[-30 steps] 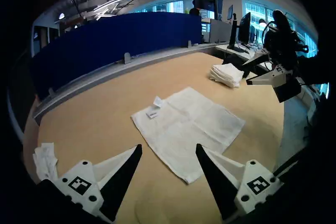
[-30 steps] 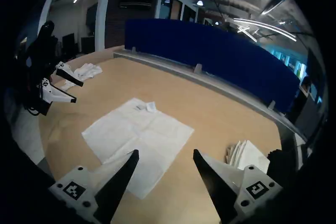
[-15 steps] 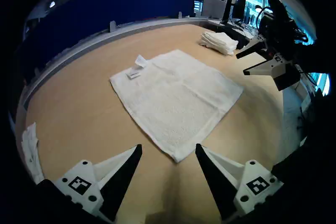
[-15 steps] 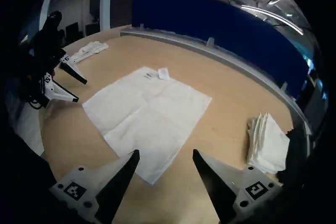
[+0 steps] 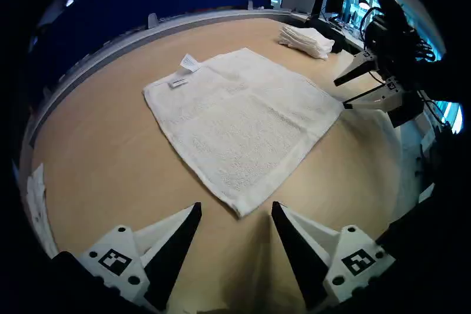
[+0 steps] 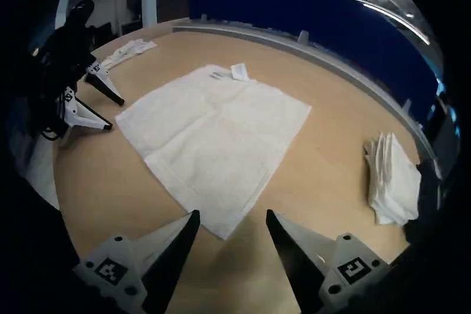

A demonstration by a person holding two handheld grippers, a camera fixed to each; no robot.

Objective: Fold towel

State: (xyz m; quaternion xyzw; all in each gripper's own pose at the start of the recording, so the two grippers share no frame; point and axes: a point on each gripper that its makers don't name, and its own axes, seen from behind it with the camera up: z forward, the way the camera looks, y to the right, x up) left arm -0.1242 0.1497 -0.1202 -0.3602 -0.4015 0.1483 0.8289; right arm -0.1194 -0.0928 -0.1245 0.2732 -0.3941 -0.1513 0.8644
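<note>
White towel (image 5: 241, 119) is spread flat on the light wood worktop (image 5: 100, 137), with a small tag (image 5: 187, 62) seen at its far edge. The left tool (image 5: 235, 204) is held released, fingers apart, and one towel corner is framed just ahead of the gap, nothing gripped. Same deal for the right tool (image 6: 232, 212), parted at another corner. A pile of folded cloths (image 5: 305, 40) is parked well apart, near the worktop's edge.

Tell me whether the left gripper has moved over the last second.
Yes. The left gripper has dropped forward toward the towel lying flat on the table.
</note>
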